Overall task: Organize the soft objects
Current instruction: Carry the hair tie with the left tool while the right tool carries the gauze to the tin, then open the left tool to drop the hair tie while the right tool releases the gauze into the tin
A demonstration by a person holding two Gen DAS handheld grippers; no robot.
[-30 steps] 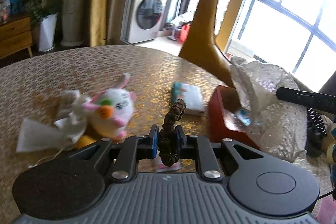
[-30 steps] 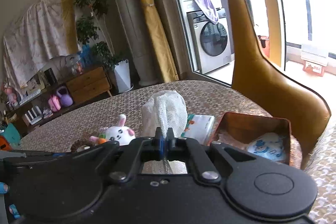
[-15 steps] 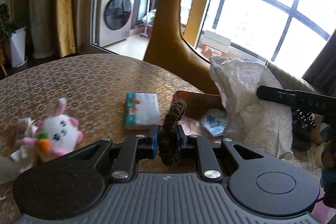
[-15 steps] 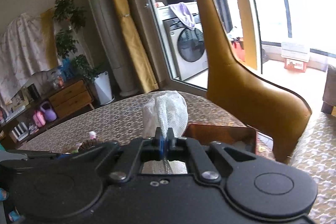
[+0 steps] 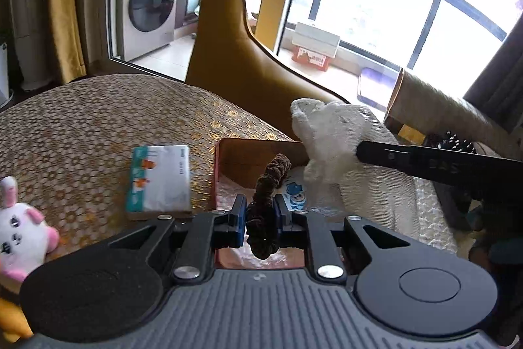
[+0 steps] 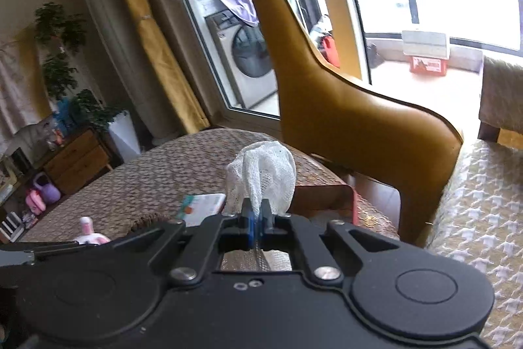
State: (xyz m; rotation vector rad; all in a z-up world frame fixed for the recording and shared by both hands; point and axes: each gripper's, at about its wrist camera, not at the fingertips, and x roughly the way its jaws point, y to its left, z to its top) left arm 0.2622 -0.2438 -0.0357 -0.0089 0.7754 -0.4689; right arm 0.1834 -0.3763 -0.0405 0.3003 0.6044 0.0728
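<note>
My left gripper (image 5: 260,215) is shut on a brown scrunchie (image 5: 266,195) and holds it over the near end of the red-brown box (image 5: 225,152). A blue-and-white soft pouch (image 5: 294,188) lies inside the box. My right gripper (image 6: 257,219) is shut on a white mesh cloth (image 6: 264,179); the cloth (image 5: 330,139) hangs at the box's right side in the left wrist view. A white and pink plush bunny (image 5: 19,237) lies on the table at the left. A tissue pack (image 5: 160,182) lies left of the box.
A round table with a gold patterned cloth (image 5: 98,120) carries everything. A tall mustard giraffe figure (image 6: 327,94) stands just behind the box. A black hairbrush (image 5: 457,146) lies at the right. A washing machine (image 5: 147,8) stands far behind.
My left gripper has swung right with the scrunchie, from above the bunny to over the box. My right gripper has moved right with the mesh cloth, closer to the box.
</note>
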